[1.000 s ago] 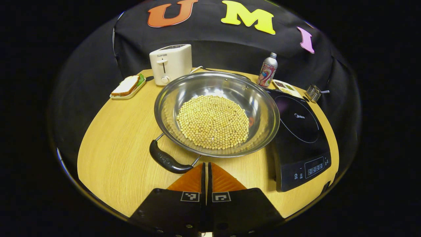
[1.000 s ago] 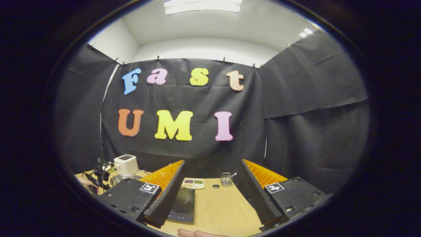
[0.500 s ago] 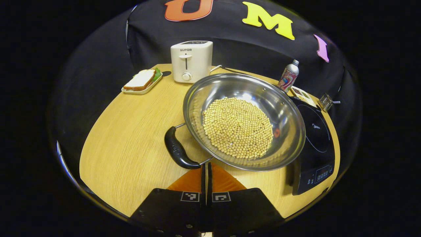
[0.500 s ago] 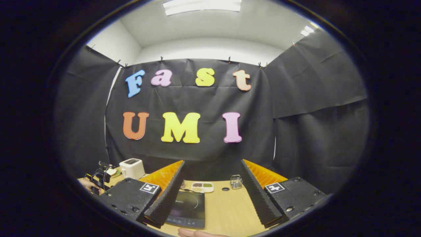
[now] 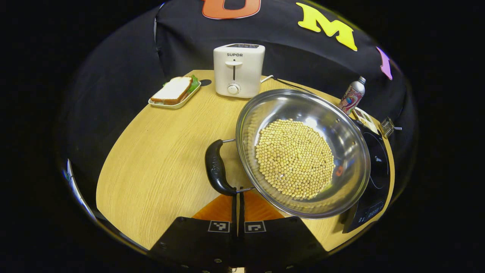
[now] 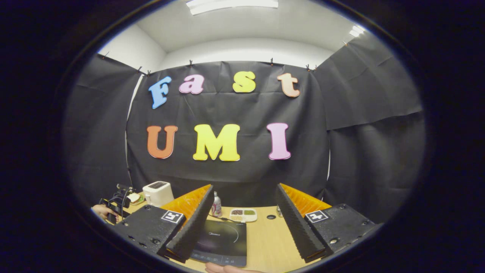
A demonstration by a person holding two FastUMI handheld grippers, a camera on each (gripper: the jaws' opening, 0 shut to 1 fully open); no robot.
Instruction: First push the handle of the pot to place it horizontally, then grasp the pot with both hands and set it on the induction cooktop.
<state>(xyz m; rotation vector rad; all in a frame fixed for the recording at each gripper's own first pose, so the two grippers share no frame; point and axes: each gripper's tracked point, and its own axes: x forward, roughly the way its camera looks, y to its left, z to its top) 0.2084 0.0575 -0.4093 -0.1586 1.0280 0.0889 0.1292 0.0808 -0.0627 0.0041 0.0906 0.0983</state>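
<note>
Left tongs [image 5: 238, 197]: we see them clenched, empty, tips touching the near end of the pot's black handle [image 5: 216, 172]
Right tongs [image 6: 242, 212]: we see them released, fingers wide apart, raised above the counter [image 6: 265, 242]
Pot [image 5: 341, 132]: on the counter, filled with beans [image 5: 294, 158], its far-right rim overlapping the cooktop [image 5: 373, 167]
Handle: on the pot's left side
Cooktop: right of the pot; in the right gripper view [image 6: 223, 242] it lies between the open fingers
Toaster [image 5: 238, 70]: far side of the counter
</note>
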